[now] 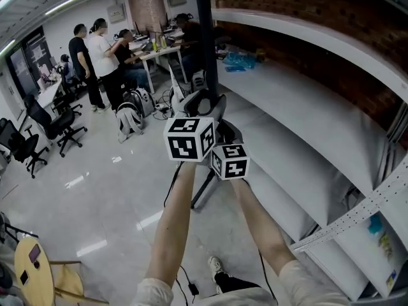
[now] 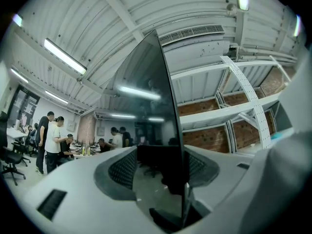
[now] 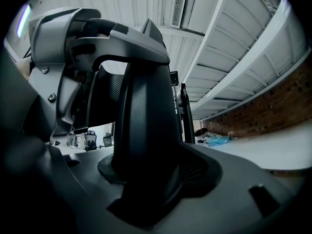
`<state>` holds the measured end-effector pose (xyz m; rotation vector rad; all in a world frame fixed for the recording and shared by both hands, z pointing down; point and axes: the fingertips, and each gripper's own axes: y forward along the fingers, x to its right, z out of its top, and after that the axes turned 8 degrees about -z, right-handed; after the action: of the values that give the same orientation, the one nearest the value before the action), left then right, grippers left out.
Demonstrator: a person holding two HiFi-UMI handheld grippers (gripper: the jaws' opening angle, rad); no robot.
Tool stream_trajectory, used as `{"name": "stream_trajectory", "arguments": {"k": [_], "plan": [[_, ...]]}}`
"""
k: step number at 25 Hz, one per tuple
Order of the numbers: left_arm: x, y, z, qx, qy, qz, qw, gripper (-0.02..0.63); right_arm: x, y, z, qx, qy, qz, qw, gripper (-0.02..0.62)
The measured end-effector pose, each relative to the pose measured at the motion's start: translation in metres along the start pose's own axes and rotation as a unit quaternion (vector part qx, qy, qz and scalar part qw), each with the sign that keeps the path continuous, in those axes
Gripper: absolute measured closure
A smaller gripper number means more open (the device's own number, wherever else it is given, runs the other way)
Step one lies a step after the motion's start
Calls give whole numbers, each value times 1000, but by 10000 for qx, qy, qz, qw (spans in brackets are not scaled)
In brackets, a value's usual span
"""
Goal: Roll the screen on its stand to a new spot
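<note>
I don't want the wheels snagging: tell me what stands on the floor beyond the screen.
Ahead and left of the screen, two backpacks sit on the floor, with people and a desk behind them. A shelf runs close along the right.

The screen (image 1: 205,37) is glossy black, with pale streaks of ceiling light across its face. Its stand (image 3: 141,130) is a duller black. The left tongs (image 2: 161,172) and right tongs (image 3: 153,174) are light grey with dark grey, fine-meshed pads. Each marker cube (image 1: 189,139) is white with bold black square patterns. The floor (image 1: 108,183) is shiny pale grey. The shelf (image 1: 306,132) is white against a red-brown brick wall (image 1: 306,18), and a blue heap (image 1: 241,60) lies on it. The round desk (image 1: 29,279) is pale yellow and the office chairs (image 1: 54,123) are black.
</note>
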<state>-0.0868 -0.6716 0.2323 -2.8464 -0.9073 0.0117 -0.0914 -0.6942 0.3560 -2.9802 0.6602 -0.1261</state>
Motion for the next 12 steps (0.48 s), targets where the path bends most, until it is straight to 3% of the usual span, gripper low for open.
{"name": "stream_trajectory", "arguments": {"k": [12], "plan": [[79, -36, 11, 46, -89, -280, 9996, 339, 8, -87, 12, -16, -69, -241, 9997, 347]]}}
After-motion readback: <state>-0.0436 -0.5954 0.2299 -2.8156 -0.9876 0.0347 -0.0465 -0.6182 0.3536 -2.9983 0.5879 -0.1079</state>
